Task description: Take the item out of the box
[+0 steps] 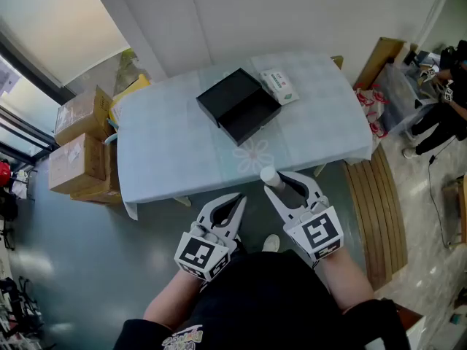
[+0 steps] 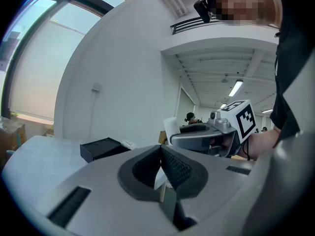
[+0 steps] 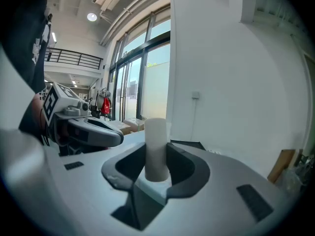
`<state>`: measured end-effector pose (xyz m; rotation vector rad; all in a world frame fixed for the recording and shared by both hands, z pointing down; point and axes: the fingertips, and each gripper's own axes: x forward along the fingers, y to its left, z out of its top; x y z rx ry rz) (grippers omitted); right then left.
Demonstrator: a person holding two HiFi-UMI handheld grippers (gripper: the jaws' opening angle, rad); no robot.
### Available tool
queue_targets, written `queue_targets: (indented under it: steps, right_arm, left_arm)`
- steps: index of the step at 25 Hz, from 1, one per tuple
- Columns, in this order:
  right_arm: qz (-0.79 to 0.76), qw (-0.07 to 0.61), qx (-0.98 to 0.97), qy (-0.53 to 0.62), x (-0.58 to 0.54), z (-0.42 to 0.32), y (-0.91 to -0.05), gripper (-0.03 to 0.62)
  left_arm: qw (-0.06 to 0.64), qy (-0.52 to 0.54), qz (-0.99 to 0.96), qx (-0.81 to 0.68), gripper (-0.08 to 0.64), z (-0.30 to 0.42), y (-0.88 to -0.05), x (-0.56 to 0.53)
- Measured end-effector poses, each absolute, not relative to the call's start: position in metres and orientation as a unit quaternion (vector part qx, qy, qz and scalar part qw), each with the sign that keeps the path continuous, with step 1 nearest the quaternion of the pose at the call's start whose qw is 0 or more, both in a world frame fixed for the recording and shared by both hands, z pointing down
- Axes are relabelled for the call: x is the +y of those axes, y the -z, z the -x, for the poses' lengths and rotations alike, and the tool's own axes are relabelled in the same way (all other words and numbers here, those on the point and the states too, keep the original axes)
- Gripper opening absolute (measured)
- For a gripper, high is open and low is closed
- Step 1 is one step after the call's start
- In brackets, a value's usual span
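Right claw [image 3: 156,156] clamps white cylinder [image 3: 156,134] | head view: only top shows

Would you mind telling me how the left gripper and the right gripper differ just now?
The left gripper is shut with nothing between its jaws; the right gripper is clamped on a white cylinder, jaws apart. The right gripper reaches nearer the table than the left gripper. Both are the same grey design.

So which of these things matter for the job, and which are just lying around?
Job: black box; white tube, gripped by right gripper; left gripper, shut, empty.
Lying about: small green-and-white pack; cardboard boxes beside the table.
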<state>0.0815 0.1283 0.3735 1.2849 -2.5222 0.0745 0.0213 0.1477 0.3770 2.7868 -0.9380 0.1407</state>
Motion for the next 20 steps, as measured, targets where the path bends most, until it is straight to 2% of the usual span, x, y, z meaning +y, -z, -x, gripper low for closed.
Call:
queue_targets:
  steps: [20]
  right_arm:
    - [-0.441,0.156,-0.884,-0.032,0.118,-0.092,-0.379,0.134]
  left_arm:
    - [0.098,-0.051,-0.939,-0.326,0.003,-0.034,-0.375,0.138]
